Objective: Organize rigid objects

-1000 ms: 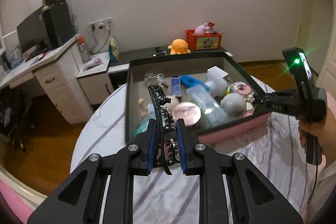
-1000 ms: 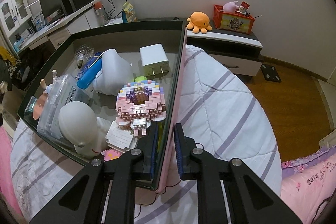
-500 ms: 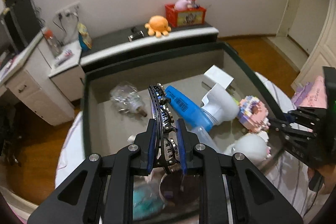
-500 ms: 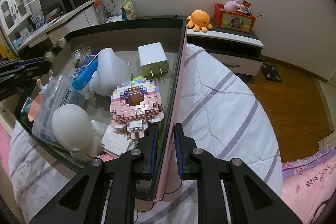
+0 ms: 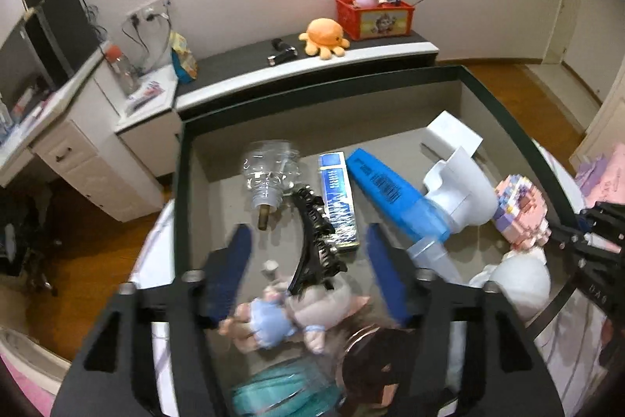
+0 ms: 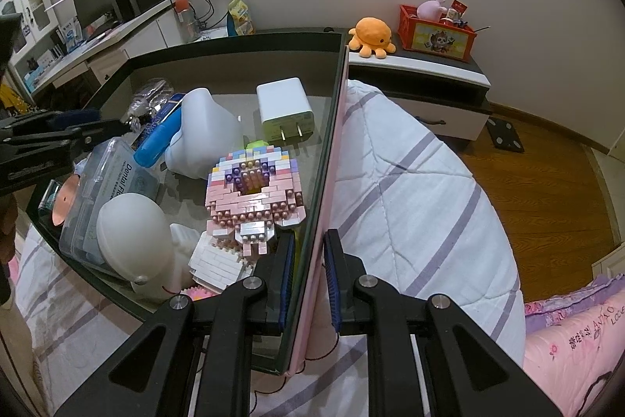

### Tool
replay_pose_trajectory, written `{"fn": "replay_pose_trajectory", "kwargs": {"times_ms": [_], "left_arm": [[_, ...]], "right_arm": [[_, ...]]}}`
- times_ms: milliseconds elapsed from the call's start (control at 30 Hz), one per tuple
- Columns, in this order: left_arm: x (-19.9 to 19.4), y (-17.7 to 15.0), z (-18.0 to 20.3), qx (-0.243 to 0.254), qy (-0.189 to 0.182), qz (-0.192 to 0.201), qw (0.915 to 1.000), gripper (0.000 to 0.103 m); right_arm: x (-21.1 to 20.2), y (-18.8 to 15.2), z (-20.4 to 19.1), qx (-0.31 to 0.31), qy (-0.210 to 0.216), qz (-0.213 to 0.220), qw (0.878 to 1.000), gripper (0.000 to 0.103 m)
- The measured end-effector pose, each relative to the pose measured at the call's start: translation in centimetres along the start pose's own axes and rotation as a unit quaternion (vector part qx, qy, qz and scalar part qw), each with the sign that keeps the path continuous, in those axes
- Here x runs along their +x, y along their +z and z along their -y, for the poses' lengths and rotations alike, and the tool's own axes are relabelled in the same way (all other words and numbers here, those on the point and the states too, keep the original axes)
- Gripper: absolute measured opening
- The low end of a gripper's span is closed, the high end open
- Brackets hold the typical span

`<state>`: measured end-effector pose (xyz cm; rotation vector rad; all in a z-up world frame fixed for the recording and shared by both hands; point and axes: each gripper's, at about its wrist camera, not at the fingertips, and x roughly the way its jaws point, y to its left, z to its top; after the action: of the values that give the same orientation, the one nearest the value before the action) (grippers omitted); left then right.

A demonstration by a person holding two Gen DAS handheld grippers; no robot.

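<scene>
Only the left wrist view shows the black hair claw: it lies in the box between the opening jaws of the left gripper, touching neither pad. The right wrist view shows the right gripper, jaws pinching the box's wall.
</scene>
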<state>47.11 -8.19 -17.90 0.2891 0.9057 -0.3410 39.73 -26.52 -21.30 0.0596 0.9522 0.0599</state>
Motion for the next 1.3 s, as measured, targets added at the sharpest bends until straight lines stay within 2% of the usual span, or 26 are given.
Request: {"fn": "replay_pose_trajectory", "kwargs": {"times_ms": [567,633,800,833,900,1133,1200,1267,1300], "left_arm": [[-1.5,-2.2,-0.9,0.009,-0.005,-0.014,0.9998,0.079],[-1.8,-2.4,-0.9,0.011,-0.005,-0.014,0.9998,0.085],[-3.4,-3.1,-0.7,0.021,-0.009,-0.007,0.9997,0.091],[-3.8,-3.3,-0.6,0.023,-0.009,-0.004,0.9997,0.097],[-4.9,-3.7,-0.5,0.020,-0.005,0.015,0.9997,0.103],[-8.3,-5.2,0.5,0.005,0.001,0.059,0.9982,0.103],[-9.0,-5.3,0.7,0.000,0.001,0.062,0.9981,0.103],[-9.9,-5.4,1.0,-0.001,-0.001,0.071,0.9975,0.103],[-10.3,-5.4,1.1,-0.002,-0.001,0.074,0.9972,0.103]], "right_arm": [[0.3,0.1,0.1,0.003,0.000,-0.011,1.000,0.015],[0.3,0.1,0.0,0.004,0.000,-0.012,1.000,0.015],[0.3,0.1,0.0,0.006,-0.001,-0.015,1.000,0.015],[0.3,0.1,0.0,0.007,-0.001,-0.015,1.000,0.015],[0.2,0.1,0.0,0.009,0.001,-0.016,1.000,0.015],[-1.2,-0.4,0.1,0.014,0.004,-0.010,1.000,0.016],[-2.3,-0.7,-0.1,0.017,0.006,0.000,1.000,0.023],[-3.6,-0.9,-0.5,0.012,0.002,0.012,1.000,0.042],[-4.6,-0.9,-0.9,0.008,0.002,0.024,1.000,0.044]]}}
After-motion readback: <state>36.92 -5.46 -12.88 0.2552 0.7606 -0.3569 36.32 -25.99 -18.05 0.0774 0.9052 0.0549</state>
